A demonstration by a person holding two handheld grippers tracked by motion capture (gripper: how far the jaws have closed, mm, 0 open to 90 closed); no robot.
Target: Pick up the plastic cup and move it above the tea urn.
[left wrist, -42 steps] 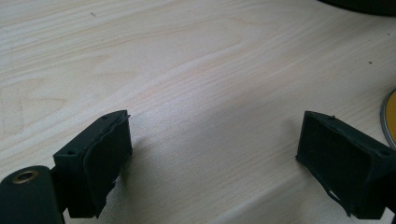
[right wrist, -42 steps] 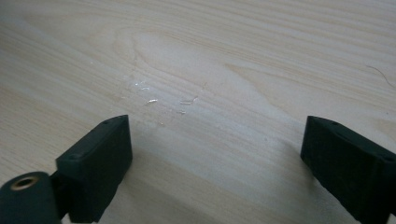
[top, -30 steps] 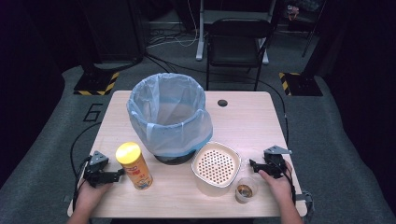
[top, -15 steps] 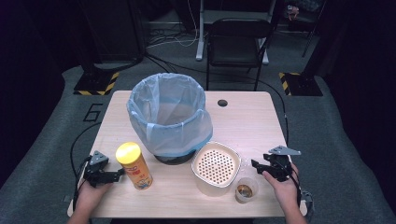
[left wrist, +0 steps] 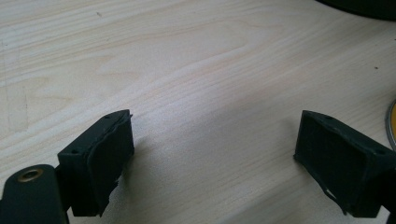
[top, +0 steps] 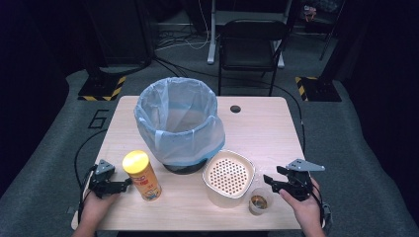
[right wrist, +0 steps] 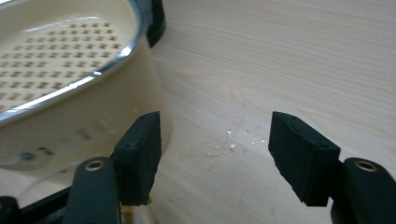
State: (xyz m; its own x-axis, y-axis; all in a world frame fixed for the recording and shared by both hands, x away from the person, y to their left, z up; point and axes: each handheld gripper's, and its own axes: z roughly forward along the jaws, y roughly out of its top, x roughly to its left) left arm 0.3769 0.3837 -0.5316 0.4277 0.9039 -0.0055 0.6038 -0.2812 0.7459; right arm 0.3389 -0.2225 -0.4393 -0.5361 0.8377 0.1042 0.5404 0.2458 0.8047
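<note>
Dark room, grey floor, black chair [top: 252, 47] behind a light wood desk [top: 267, 131]. Bin with pale blue liner [top: 178, 123] sits mid-desk. Cream perforated container [top: 228, 177] at near right, just in front of the bin; small clear cup [top: 259, 202] with brown contents touching or just beside its near-right corner. Right hand-held gripper [top: 272, 181] near right, just right of the cup, released, jaws apart with bare desk between them; they have just been opening a little. In the right gripper view the container wall is beside one jaw. Yellow-lidded can [top: 142, 174] upright at near left. Left hand-held gripper [top: 126, 183] just left of the can, released, empty
</note>
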